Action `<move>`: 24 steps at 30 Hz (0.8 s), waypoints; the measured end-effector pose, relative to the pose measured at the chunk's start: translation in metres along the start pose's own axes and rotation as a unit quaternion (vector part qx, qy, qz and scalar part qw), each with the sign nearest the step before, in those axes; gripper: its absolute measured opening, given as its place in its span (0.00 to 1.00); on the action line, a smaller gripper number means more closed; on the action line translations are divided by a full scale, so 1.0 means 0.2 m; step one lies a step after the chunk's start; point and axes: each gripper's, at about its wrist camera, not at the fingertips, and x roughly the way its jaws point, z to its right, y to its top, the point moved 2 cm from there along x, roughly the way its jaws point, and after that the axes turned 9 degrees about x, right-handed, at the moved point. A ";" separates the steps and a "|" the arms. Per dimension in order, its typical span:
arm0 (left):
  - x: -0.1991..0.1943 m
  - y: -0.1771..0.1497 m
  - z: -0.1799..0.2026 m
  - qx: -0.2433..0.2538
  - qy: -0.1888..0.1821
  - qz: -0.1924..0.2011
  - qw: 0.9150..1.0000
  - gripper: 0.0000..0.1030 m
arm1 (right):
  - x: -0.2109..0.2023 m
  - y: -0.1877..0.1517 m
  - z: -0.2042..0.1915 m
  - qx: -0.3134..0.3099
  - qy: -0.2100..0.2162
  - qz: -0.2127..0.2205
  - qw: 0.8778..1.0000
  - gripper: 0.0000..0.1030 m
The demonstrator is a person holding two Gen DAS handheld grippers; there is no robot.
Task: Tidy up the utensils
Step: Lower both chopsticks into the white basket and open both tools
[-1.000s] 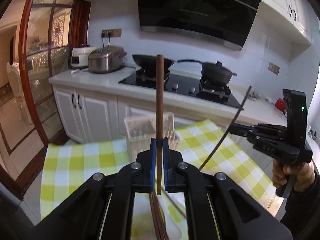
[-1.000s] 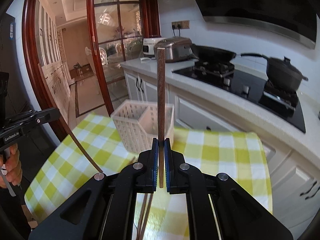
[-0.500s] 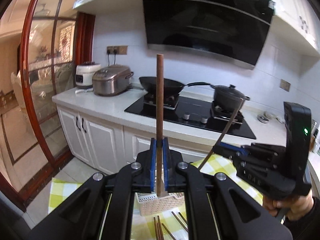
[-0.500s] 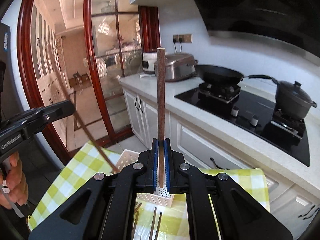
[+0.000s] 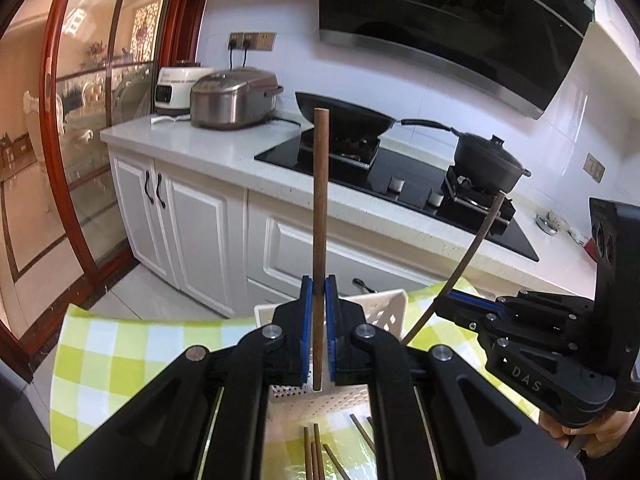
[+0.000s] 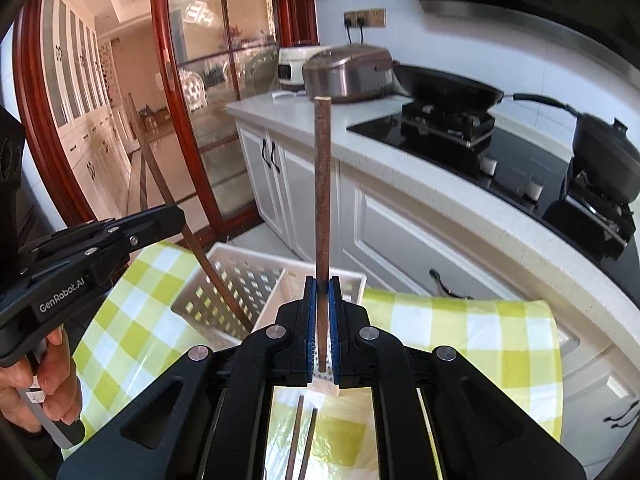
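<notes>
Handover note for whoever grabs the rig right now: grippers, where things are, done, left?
Left gripper: shut on a brown chopstick, upright.
Right gripper: shut on a second chopstick, upright.
White slotted basket sits on the checked cloth, just ahead of both grippers.
Done: two sticks picked up, none dropped in yet.
Left: put both into the basket, then collect the loose chopsticks on the cloth.

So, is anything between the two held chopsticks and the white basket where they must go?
Nothing visible. Each chopstick, left and right, is clamped upright in shut jaws. The basket stands open just ahead, compartments uncovered. Loose chopsticks lie on the cloth nearer the cameras, not in the way.
</notes>
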 end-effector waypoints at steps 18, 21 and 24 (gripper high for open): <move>0.20 -0.05 -0.05 -0.011 0.013 -0.083 0.996 0.38 | 0.13 -0.01 0.05 0.005 -0.006 -0.022 1.000 0.14; 0.14 -0.04 -0.06 -0.009 0.020 -0.068 0.997 0.41 | 0.12 -0.01 0.09 0.018 -0.002 -0.017 1.000 0.19; 0.05 -0.07 -0.07 -0.011 0.026 -0.050 0.998 0.41 | 0.06 -0.04 0.14 0.031 -0.008 0.003 0.999 0.22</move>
